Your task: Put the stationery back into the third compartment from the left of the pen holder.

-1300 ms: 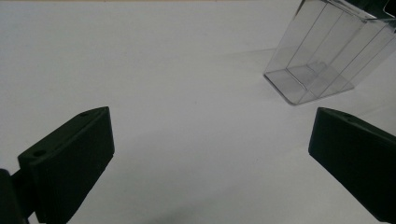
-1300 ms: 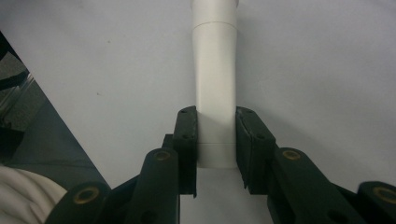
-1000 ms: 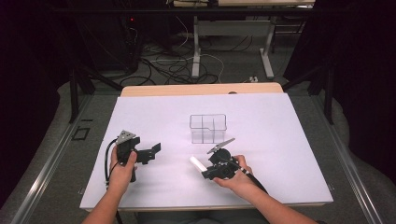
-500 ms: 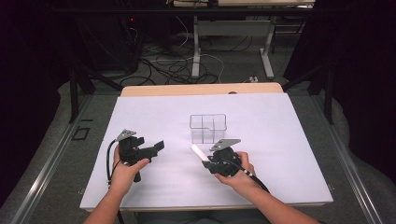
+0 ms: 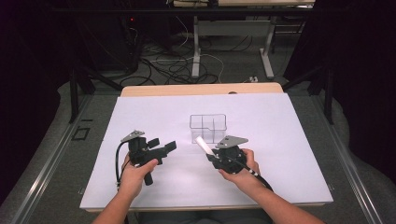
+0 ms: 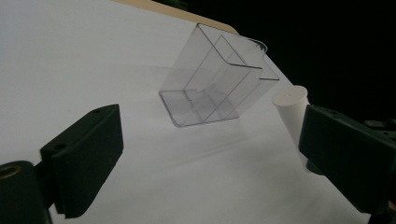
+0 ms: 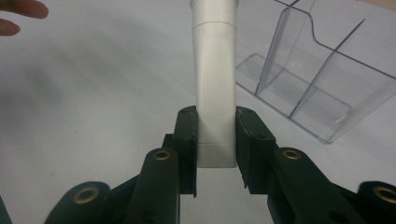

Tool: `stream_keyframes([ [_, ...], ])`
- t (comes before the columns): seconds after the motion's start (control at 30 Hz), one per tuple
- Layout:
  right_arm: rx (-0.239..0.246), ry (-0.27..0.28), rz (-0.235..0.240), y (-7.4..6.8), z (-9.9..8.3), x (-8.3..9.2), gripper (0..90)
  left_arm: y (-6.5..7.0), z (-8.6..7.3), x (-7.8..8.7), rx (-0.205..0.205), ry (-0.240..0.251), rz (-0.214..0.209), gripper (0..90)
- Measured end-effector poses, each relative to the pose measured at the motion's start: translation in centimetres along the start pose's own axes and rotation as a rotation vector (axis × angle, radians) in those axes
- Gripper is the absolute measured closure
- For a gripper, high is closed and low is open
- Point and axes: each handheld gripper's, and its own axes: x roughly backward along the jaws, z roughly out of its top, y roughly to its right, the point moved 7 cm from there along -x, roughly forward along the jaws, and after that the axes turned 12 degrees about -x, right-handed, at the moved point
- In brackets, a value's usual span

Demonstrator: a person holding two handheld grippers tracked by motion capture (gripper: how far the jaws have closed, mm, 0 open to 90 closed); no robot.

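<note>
A white tube [image 5: 201, 144] sticks out of my right gripper [image 5: 211, 157], whose jaws are shut on its lower end; its free end points at the clear divided box [image 5: 208, 128]. The right gripper view shows the tube [image 7: 215, 84] clamped in my right gripper [image 7: 215, 149], with the box [image 7: 317, 84] close on the right. My left gripper [image 5: 161, 145] hovers left of the middle, open, with nothing between its jaws, which have just been closing a little. In the left gripper view my left gripper [image 6: 215, 158] frames the box [image 6: 215, 88], with the tube [image 6: 292, 107] to its right.
A white sheet [image 5: 289, 140] covers the table, with a wooden edge [image 5: 201, 88] at the back. Dark floor with cables and table legs lies beyond. A fingertip [image 7: 23, 11] of the other hand shows at the top left of the right gripper view.
My left gripper has moved right toward the middle and risen slightly. The tube's free end has swung up toward the box while the right hand stayed nearly in place.
</note>
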Motion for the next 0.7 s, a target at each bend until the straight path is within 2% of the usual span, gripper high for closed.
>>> stream_keyframes([
  [0.1,-0.009,0.009,0.000,0.0,0.1,0.2,71.7,0.8,0.1,-0.3,-0.010,0.009,-0.002,16.2],
  [0.13,-0.009,0.009,0.000,0.0,0.1,0.2,71.7,1.0,0.1,-0.4,-0.014,0.015,-0.004,16.2],
  [0.17,-0.009,0.013,-0.004,0.0,0.1,0.3,71.7,1.3,0.0,-0.6,-0.003,0.017,-0.010,16.2],
  [0.2,-0.006,0.011,-0.002,0.1,0.1,0.3,71.7,1.5,0.0,-0.7,-0.013,0.013,-0.007,19.6],
  [0.3,-0.016,0.016,-0.007,0.1,0.1,0.4,71.6,2.2,0.1,-0.9,-0.003,0.012,-0.020,24.2],
  [0.37,-0.014,0.026,-0.008,0.2,0.2,0.4,71.7,2.9,0.2,-1.2,0.019,0.017,-0.055,25.4],
  [0.4,-0.020,0.012,-0.013,0.2,0.1,0.5,71.7,3.2,0.3,-1.4,0.029,0.016,-0.065,26.0],
  [0.47,-0.021,0.030,-0.011,0.2,0.2,0.5,71.7,3.7,0.4,-1.8,0.055,0.011,-0.083,26.8],
  [0.5,-0.019,0.029,-0.011,0.2,0.2,0.5,71.7,3.9,0.4,-2.1,0.069,0.005,-0.096,27.1],
  [0.53,-0.018,0.029,-0.012,0.1,0.2,0.5,71.7,4.4,0.4,-2.6,0.098,-0.026,-0.108,28.5],
  [0.57,-0.018,0.029,-0.012,0.1,0.2,0.5,71.7,4.4,0.4,-2.6,0.098,-0.026,-0.108,29.3],
  [0.63,-0.015,0.029,-0.005,-0.1,0.1,0.5,71.6,5.2,0.4,-3.4,0.125,-0.051,-0.133,33.5],
  [0.7,-0.015,0.035,-0.004,-0.1,0.2,0.5,71.6,5.5,0.5,-3.8,0.135,-0.046,-0.138,35.3],
])
